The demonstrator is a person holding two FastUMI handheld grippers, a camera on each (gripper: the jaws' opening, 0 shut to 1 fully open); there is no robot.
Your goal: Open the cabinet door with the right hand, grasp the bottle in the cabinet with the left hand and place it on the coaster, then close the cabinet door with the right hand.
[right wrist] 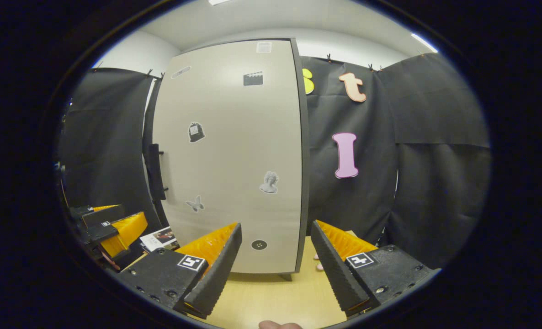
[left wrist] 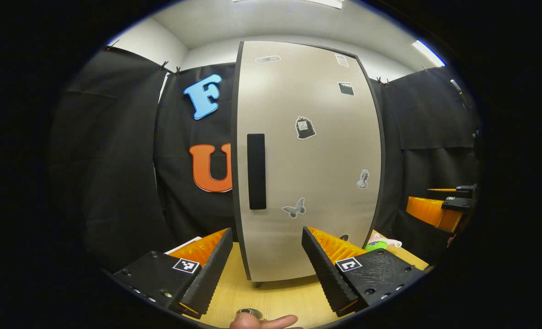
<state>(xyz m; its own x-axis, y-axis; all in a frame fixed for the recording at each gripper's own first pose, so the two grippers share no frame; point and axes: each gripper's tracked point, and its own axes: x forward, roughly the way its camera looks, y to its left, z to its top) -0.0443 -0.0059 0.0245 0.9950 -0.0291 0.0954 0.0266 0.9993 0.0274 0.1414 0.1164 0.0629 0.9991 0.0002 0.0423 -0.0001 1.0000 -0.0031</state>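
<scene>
Ahead, shut cabinet door [left wrist: 307, 160] (stickered) above wooden table [left wrist: 271, 297].

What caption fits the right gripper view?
Right gripper, jaws open, faces the closed cabinet door on the wooden table.

A light wooden table [left wrist: 275, 297] carries everything. A tall pale cabinet [left wrist: 307, 160] with dark edges stands on it on short feet, its door shut, stickers scattered over the front and a dark vertical handle [left wrist: 256, 171] along its left edge. To the cabinet's left, printed paper [right wrist: 159, 237] lies flat on the tabletop. To its right, near the cabinet's foot, sit a small green object [left wrist: 375, 246] and something pale pink [left wrist: 387, 241], too small to identify. At the table's near edge rests a small round dark disc [left wrist: 249, 312].
</scene>
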